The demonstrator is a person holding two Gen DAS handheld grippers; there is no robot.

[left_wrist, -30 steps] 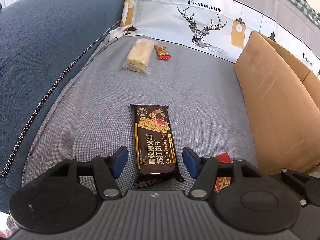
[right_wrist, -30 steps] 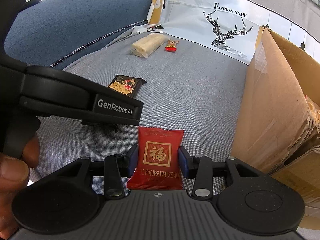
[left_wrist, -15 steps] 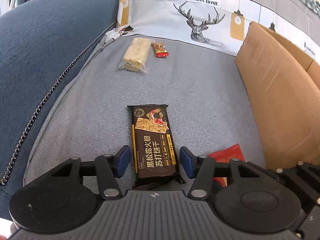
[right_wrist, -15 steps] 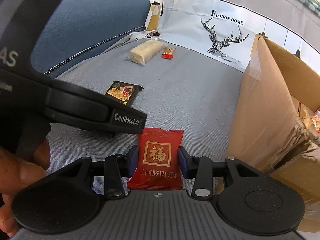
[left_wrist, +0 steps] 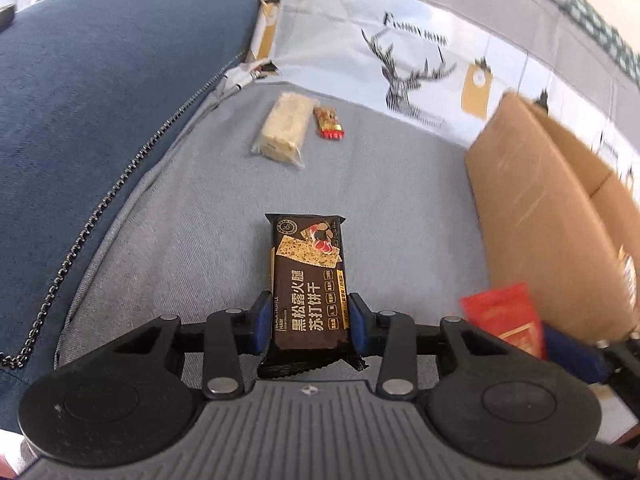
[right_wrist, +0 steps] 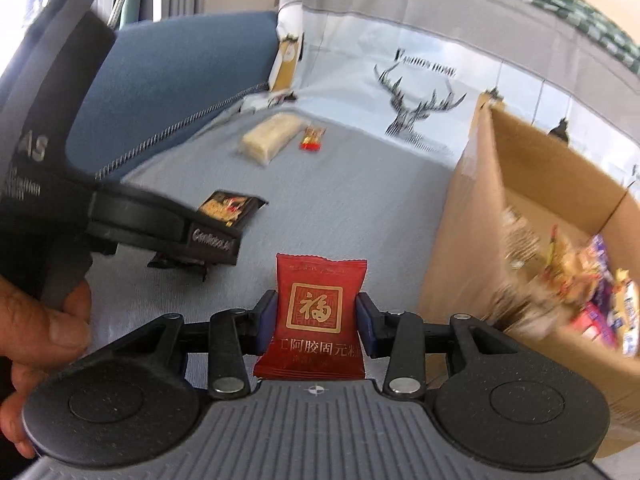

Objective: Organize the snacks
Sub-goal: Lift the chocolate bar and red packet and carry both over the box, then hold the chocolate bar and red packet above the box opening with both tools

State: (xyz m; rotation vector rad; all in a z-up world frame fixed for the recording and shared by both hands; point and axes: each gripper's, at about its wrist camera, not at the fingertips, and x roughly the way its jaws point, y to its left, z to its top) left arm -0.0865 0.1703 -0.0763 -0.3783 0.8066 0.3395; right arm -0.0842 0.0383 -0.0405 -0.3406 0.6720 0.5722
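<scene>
While each claw clamps a packet, the cardboard box point(right_wrist: 532, 200) holds mixed snacks point(right_wrist: 592, 292).

- We see a grey fabric seat point(left_wrist: 400, 184) beside a blue cushion point(left_wrist: 100, 92).
- We see a deer-print cover point(right_wrist: 420, 100) behind, daylight on it.
</scene>
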